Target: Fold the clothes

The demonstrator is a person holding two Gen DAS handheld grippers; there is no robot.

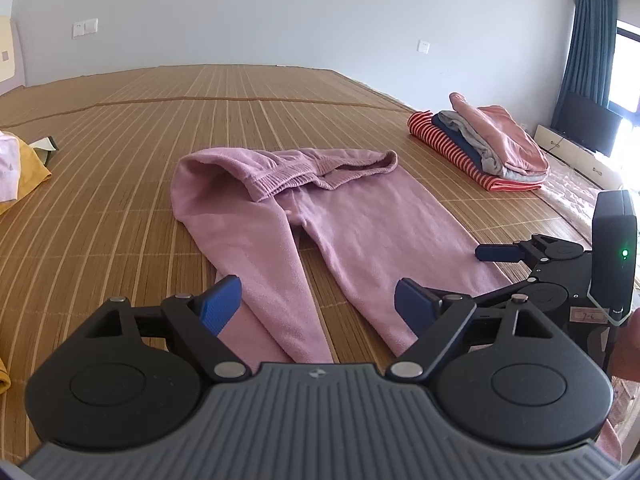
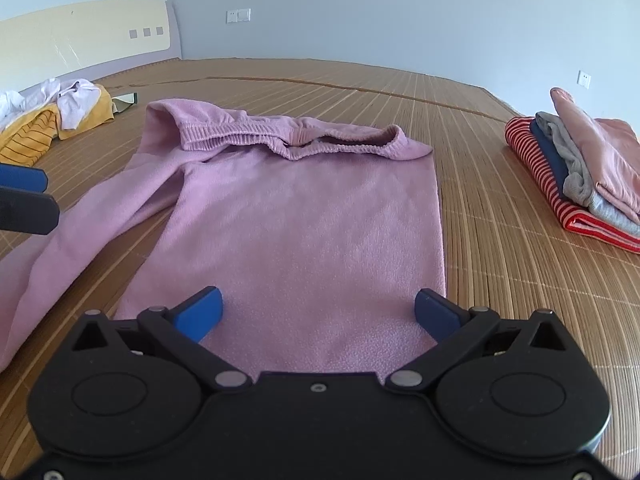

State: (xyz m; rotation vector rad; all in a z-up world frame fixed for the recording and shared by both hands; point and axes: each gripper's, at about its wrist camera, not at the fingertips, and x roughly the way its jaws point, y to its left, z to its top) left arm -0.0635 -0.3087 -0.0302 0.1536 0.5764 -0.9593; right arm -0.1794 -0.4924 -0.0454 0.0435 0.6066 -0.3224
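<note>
The left hand-held gripper (image 1: 318, 306) had its blue pads wide apart, and nothing was between them. It hovered above the lower ends of the two legs of the pink trousers (image 1: 320, 216), and I cannot tell that it touched the cloth. The right hand-held gripper (image 2: 318, 314) was also wide apart and held nothing; its pads (image 2: 200, 314) stood over the right trouser leg, close to the fabric, but contact cannot be judged.

The pink trousers lay flat on the bamboo mat (image 1: 140, 160) that covered the bed, with the elastic waistband (image 2: 288, 140) at the far side and the legs pointing toward the cameras. The waistband was partly turned over and wrinkled. The legs were spread a little, with a narrow strip of mat between them.

Around the trousers the mat was bare on the far side and on both sides, so there was open room. The right edge of the mat ran just beside the right gripper in the left wrist view, and the mattress (image 1: 576, 200) showed beyond it.

A stack of folded clothes (image 2: 580, 172) sat to the right, well apart from the trousers, with a red striped piece at the bottom. A loose pile of yellow and white clothes (image 2: 52, 116) lay far to the left, near the headboard (image 2: 80, 36).
</note>
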